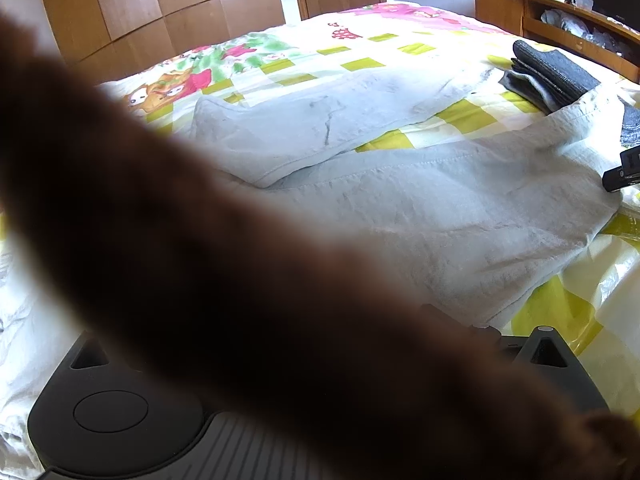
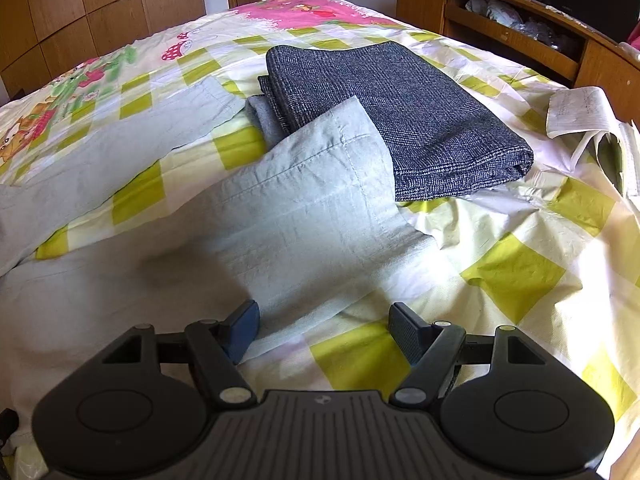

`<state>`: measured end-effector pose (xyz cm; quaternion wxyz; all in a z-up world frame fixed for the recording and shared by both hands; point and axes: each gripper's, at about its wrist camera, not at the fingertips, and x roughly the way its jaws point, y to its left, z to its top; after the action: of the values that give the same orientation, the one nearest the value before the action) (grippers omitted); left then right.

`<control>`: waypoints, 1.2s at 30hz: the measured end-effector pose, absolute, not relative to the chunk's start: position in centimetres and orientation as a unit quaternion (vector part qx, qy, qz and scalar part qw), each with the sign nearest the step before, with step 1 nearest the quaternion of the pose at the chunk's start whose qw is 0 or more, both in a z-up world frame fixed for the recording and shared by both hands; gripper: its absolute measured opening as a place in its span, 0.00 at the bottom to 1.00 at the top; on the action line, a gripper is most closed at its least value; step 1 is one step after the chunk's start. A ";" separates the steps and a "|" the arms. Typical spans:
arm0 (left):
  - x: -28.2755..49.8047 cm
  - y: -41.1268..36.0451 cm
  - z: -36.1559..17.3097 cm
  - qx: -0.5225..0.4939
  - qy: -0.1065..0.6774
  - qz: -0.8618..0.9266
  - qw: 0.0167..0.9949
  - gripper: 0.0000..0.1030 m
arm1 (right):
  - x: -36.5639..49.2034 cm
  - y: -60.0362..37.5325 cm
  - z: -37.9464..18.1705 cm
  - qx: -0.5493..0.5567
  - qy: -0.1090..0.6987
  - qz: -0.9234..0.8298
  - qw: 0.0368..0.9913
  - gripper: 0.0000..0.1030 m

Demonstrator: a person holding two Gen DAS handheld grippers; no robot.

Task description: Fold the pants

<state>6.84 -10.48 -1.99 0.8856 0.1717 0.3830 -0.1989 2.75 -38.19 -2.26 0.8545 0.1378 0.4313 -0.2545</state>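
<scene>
Two pant legs of the pale grey pants [image 2: 304,200] lie splayed mid-frame on the bed [image 2: 516,272]; right claw [image 2: 325,330] gapes wide at the hem edge—pinch both layers squarely; left claw state unreadable, blocked by blur.

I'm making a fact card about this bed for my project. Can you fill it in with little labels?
Place: bed with a checked cartoon bedsheet
Pants to fold: light grey pants, spread out, not yet folded
Leg end: rests against the folded dark grey tweed garment
Right gripper: open, low over the pants' edge
Left gripper: fingers hidden behind a blurry brown sleeve
Beside the bed: wooden shelf unit
Near bed edge: paper sheets
</scene>
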 end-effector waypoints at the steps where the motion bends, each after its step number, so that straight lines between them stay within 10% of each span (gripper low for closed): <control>1: 6.8 -10.5 -2.0 0.173 0.383 -0.199 0.885 1.00 | 2.9 -38.3 -2.3 0.138 0.431 -0.256 0.854 0.82; 36: 9.1 -1.9 2.1 0.205 0.325 -0.129 0.914 1.00 | 7.3 -25.6 1.6 -0.029 0.398 -0.076 0.914 0.82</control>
<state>9.09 -1.90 2.14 0.9141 0.2051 0.3252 -0.1286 7.28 -25.55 1.58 0.9139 -0.0290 0.3978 -0.0757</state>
